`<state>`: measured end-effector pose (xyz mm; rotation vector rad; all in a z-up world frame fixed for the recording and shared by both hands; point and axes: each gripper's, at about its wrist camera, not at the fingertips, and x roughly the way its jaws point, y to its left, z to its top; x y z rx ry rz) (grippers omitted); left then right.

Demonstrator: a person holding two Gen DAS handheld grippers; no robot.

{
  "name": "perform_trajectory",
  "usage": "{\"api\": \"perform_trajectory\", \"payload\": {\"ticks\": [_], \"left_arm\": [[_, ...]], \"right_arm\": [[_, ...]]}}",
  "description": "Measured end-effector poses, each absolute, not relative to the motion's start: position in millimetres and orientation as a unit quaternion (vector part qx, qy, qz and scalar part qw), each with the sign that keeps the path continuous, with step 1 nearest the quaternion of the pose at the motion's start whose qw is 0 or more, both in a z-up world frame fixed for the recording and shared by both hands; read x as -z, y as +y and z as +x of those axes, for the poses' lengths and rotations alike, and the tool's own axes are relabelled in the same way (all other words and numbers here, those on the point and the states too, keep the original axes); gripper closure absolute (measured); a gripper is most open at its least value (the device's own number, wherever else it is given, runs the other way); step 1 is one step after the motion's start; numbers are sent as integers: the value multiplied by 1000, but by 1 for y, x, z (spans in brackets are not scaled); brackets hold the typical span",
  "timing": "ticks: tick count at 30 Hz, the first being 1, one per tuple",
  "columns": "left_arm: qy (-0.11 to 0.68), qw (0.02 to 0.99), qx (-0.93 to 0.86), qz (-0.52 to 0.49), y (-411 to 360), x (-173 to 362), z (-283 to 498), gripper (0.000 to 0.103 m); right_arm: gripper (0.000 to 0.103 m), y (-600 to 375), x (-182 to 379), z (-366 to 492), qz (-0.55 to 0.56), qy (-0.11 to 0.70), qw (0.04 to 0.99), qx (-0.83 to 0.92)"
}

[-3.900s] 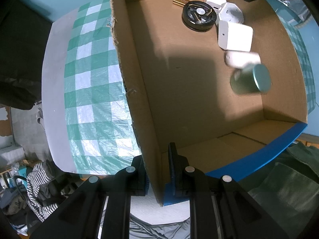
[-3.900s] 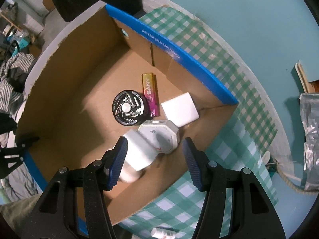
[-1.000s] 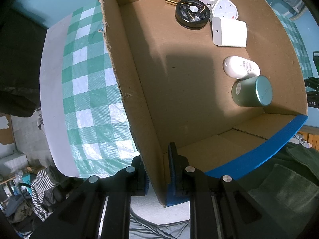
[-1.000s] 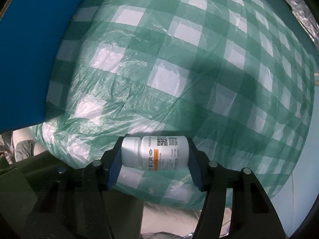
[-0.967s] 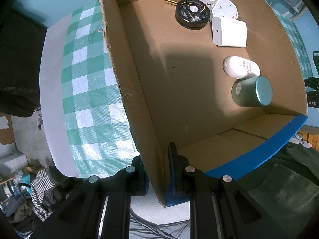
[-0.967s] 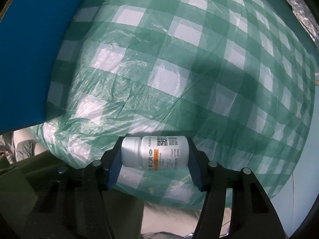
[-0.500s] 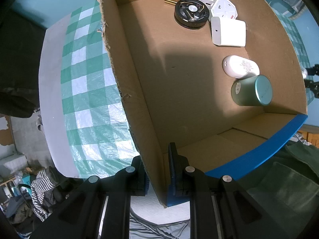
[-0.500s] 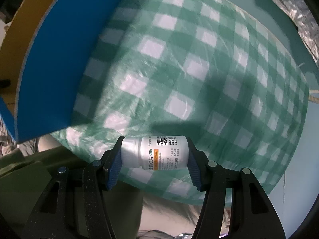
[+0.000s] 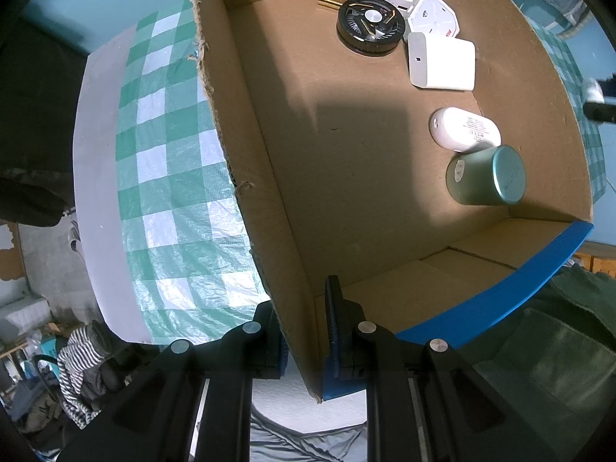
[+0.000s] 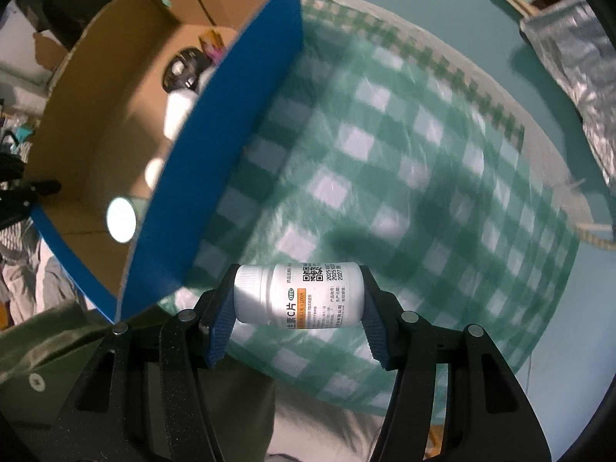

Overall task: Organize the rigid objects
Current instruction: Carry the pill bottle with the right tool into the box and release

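White plastic, hard and smooth: the pill bottle (image 10: 299, 293) lies sideways between the jaws of my right gripper (image 10: 296, 300), clenched end to end, cap against one pad and base against the other, above the green checked cloth (image 10: 404, 177) at lower centre. I judge it light and stiff but slick, so a grip across the labelled body would likely sit more securely than this lengthwise pinch. My left gripper (image 9: 304, 331) is clamped on the cardboard box (image 9: 261, 177) wall at bottom centre. Only the left wrist view shows the contents sharply: a green tin (image 9: 486, 175), a white oval case (image 9: 465, 129), a white square charger (image 9: 441, 61) and a black round disc (image 9: 370, 24). The right view shows the bottle outside the box, right of its blue wall.
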<state>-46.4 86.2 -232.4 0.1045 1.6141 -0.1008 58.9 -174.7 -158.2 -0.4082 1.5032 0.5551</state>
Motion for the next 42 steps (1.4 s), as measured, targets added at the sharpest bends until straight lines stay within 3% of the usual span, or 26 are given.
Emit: {"api": "perform_trajectory", "payload": {"ticks": [22, 42], "left_arm": [[722, 690, 43, 37, 97, 235, -48, 87], [724, 688, 43, 38, 97, 234, -47, 87]], "right_arm": [[45, -72, 132, 97, -256, 606, 676, -330], [45, -29, 182, 119, -294, 626, 638, -339]]}}
